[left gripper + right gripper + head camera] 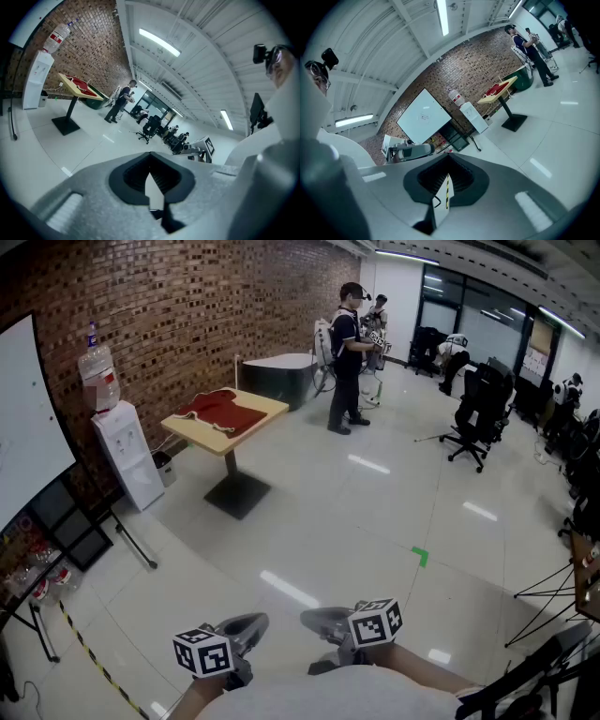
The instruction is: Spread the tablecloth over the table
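Spreading is not yet started: the red tablecloth (pixel 223 411) lies bunched on the far worktop (pixel 269 409), well apart from the left claw (pixel 246 628) and right claw (pixel 322 621), both closed and empty.

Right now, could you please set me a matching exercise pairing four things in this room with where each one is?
1. cloth
2. water cooler
3. office chair
4. whiteboard

A. far left edge of the head view
B. out on the open floor, right side
C. bunched on the table
D. against the brick wall, bottle on top

Pairs: 1-C, 2-D, 3-B, 4-A.
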Demonstrator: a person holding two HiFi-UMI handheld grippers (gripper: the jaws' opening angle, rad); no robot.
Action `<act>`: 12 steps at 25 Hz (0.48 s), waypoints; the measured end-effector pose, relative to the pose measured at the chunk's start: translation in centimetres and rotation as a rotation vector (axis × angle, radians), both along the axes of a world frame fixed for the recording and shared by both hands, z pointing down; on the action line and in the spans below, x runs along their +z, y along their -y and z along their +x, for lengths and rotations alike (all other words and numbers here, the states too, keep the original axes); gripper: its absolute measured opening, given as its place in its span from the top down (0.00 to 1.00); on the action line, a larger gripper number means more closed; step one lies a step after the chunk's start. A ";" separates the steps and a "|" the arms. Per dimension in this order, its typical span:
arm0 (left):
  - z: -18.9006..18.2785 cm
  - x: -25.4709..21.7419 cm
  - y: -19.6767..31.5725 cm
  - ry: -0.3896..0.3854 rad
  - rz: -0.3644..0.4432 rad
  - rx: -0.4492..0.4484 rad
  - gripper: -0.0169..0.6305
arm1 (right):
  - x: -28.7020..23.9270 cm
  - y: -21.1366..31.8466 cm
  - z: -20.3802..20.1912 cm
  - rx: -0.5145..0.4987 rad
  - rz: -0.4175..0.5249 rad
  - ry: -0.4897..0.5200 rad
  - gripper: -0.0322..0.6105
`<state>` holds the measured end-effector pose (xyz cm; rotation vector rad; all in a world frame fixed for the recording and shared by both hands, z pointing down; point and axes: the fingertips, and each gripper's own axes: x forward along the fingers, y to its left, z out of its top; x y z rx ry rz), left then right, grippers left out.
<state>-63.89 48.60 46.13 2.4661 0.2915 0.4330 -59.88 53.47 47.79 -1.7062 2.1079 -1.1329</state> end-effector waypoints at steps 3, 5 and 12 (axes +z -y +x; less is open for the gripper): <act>-0.1 0.0 0.5 -0.009 -0.007 -0.012 0.97 | 0.3 0.1 0.1 0.002 -0.009 -0.003 0.95; 0.0 0.1 0.8 -0.010 -0.012 -0.016 0.97 | 0.2 0.3 0.3 0.001 -0.012 -0.009 0.95; -0.3 -0.6 1.9 -0.040 0.017 -0.036 0.97 | -0.4 1.6 -0.5 -0.033 -0.016 -0.043 0.95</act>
